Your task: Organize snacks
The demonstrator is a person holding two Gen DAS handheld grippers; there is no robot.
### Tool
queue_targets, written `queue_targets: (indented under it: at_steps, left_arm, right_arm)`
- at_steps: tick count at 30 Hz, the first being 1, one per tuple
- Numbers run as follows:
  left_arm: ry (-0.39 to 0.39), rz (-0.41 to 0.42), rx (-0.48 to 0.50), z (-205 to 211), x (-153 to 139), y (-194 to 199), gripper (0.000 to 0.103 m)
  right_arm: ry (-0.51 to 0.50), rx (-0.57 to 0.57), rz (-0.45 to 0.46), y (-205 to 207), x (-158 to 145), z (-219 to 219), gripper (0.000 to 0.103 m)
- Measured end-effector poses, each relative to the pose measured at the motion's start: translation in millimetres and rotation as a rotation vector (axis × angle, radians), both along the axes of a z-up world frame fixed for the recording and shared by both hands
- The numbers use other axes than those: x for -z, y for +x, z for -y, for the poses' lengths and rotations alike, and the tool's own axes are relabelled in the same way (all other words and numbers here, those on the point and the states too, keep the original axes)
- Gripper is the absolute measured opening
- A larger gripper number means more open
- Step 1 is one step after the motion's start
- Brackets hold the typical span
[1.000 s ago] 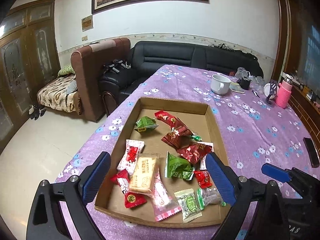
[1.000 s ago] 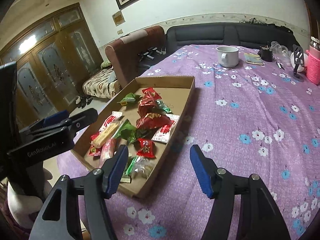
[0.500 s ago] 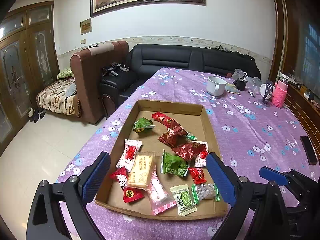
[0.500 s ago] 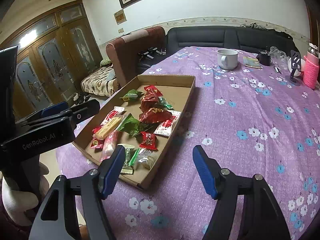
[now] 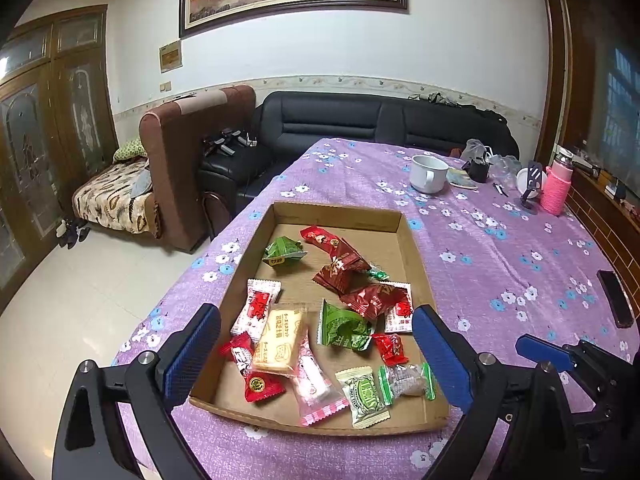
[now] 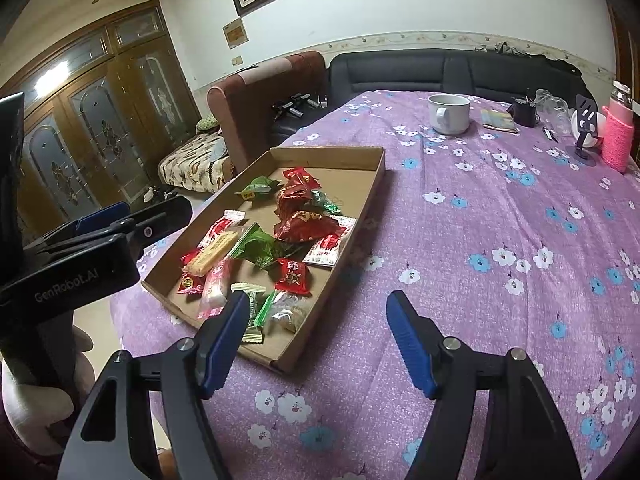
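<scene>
A purple flowered tablecloth (image 5: 500, 264) covers the table, and on it near the front edge sits a shallow cardboard tray (image 5: 416, 248) holding the wrapped snacks (image 5: 344, 300), scattered loose. The left gripper (image 5: 316, 354) hangs spread wide above the tray's near end, gripping nothing. The right gripper (image 6: 316, 344) is likewise spread and empty, just beside the tray's corner. A white mug (image 5: 429, 173) stands far back.

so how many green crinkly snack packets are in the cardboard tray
2: one green crinkly packet near the far-left of the cardboard tray, another mid-tray beside the biscuit. More may hide under the red packets.
</scene>
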State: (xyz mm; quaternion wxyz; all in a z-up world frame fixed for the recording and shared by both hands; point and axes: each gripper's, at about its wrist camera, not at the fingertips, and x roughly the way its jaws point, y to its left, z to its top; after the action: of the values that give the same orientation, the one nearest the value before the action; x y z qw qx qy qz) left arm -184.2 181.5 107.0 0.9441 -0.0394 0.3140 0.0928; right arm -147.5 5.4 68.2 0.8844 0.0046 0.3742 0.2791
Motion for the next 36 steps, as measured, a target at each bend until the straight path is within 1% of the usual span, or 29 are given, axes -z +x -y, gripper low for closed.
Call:
queue_targets:
  at_steps: [8,18,22,24,25,27,28,29,30,32,33,34,36]
  left_arm:
    - [0.003,0.031,-0.01,1.0,-5.9,-2.5,0.098]
    - [-0.001,0.034,-0.01,1.2,-4.7,-1.9,0.098]
    - [-0.002,0.049,-0.014,1.1,-4.9,-2.1,0.098]
    - [0.011,0.077,-0.025,2.2,-6.6,-4.8,0.098]
    - [0.02,0.106,-0.034,3.7,-8.8,-8.9,0.098]
    - [0.039,0.185,-0.054,5.2,-17.0,-20.4,0.099]
    - [0.049,0.232,-0.065,6.7,-21.9,-28.1,0.102]
    - [0.055,0.283,-0.072,8.2,-26.6,-36.5,0.103]
    - [0.056,0.32,-0.074,8.9,-28.9,-42.9,0.103]
    - [0.05,0.365,-0.07,8.6,-28.3,-50.0,0.103]
    - [0.044,0.367,-0.064,7.9,-26.3,-49.8,0.103]
    - [0.044,0.352,-0.065,7.6,-25.0,-47.5,0.103]
    - [0.045,0.299,-0.084,7.3,-19.9,-40.5,0.103]
  right_arm:
    - [0.005,0.007,-0.015,3.9,4.9,2.2,0.07]
    - [0.023,0.025,-0.022,8.8,7.3,8.7,0.071]
    - [0.027,0.028,-0.029,9.9,9.6,9.1,0.071]
    - [0.026,0.026,-0.029,9.4,10.2,8.5,0.071]
    - [0.025,0.024,-0.028,9.2,10.5,8.2,0.071]
    - [0.023,0.02,-0.023,8.6,10.7,7.3,0.071]
    - [0.021,0.017,-0.02,8.1,11.0,6.7,0.071]
    - [0.019,0.016,-0.018,7.8,11.4,6.2,0.071]
    - [0.017,0.016,-0.018,8.0,11.8,5.7,0.071]
    - [0.018,0.013,-0.02,8.5,12.8,5.3,0.071]
    - [0.017,0.012,-0.021,8.8,13.2,5.1,0.071]
    - [0.016,0.01,-0.021,8.9,13.6,4.8,0.071]
    - [0.007,0.005,-0.014,8.1,14.2,3.5,0.071]
